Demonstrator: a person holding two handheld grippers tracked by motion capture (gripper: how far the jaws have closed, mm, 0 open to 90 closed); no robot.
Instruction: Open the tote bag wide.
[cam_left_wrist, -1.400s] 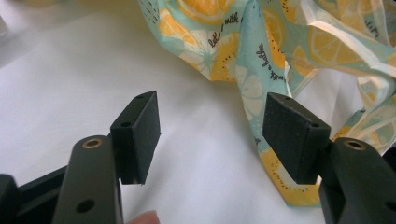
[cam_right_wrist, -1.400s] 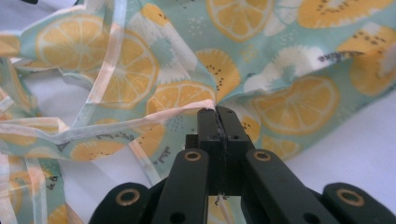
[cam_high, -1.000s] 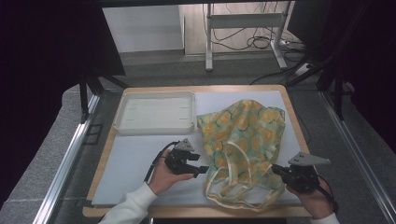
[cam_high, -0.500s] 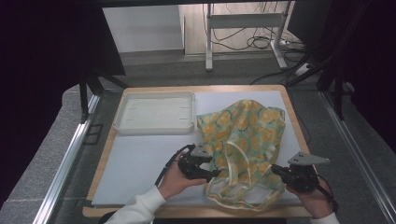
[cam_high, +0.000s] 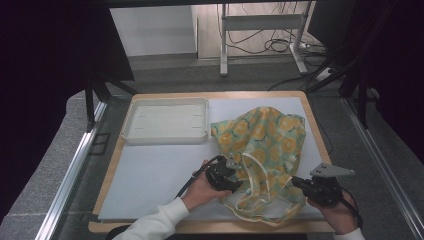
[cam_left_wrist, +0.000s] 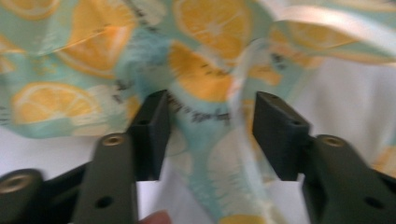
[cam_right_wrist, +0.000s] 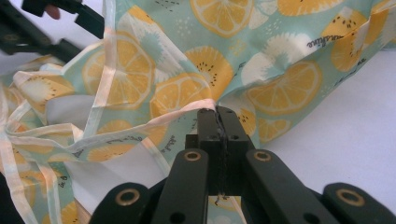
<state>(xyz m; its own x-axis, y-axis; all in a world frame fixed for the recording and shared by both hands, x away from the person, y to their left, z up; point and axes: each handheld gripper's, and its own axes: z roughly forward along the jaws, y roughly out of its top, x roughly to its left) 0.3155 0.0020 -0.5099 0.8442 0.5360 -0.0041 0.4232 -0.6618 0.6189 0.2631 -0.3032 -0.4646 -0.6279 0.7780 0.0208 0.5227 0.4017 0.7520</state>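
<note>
we see the lemon-print cloth bag (cam_high: 265, 150) lying crumpled on the white mat (cam_high: 150, 175), right of the white tray (cam_high: 165, 120) and apart from it. the right gripper (cam_right_wrist: 217, 112) has its jaws pressed together on the bag's edge at the pale trim. the left gripper (cam_left_wrist: 208, 133) sits at the bag's left edge; its jaws have just been closing and stand partly apart, a fold of the fabric between them, pads not yet pressing it. in the high view the left gripper (cam_high: 234, 176) and right gripper (cam_high: 300, 184) flank the bag's near end.
</note>
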